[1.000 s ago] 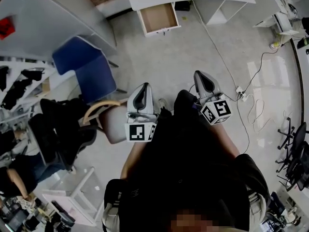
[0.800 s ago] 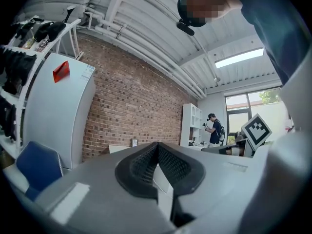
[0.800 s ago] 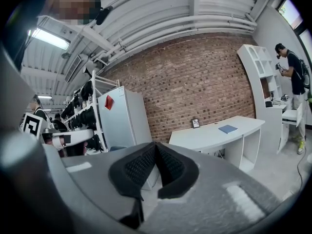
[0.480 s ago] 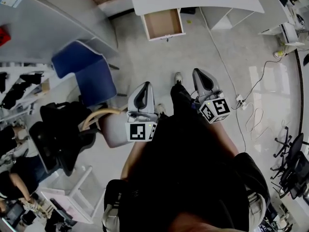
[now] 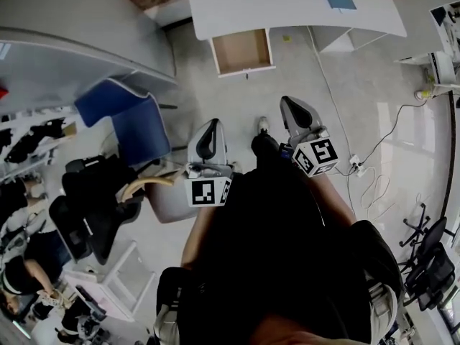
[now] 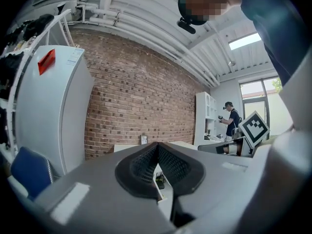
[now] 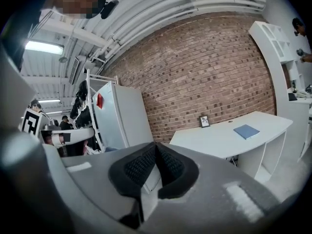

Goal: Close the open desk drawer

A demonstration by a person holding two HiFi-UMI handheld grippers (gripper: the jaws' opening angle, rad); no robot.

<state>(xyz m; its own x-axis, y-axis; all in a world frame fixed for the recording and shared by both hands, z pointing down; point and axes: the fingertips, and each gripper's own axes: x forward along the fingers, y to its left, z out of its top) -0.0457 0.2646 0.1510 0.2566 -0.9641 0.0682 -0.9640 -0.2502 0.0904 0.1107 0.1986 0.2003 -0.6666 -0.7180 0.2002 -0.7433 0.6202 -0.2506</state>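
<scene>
Drawer [image 5: 243, 51] stands pulled out from under the white surface [image 5: 287, 9] at 12 o'clock in the head view, its brown inside showing, with no contents that I can make out, and its front turned toward the person. None of the task is done: both grippers are well apart from the drawer, with bare floor [image 5: 244, 99] between. The left gripper [image 5: 210, 125] sits near the middle of that view, at about 7 o'clock from the drawer, and the right gripper [image 5: 291, 105] at about 5 o'clock from it, both pointing roughly toward the desk. In each gripper view the jaws are clenched pad to pad with nothing between them, on the left [image 6: 157, 147] and on the right [image 7: 155, 147]. What is left, as I judge it, is the whole job: cross the floor, set a gripper against the drawer front, and push it in flush. A blue chair [image 5: 140, 124] at 9 o'clock from the left gripper looks clear of that path.
</scene>
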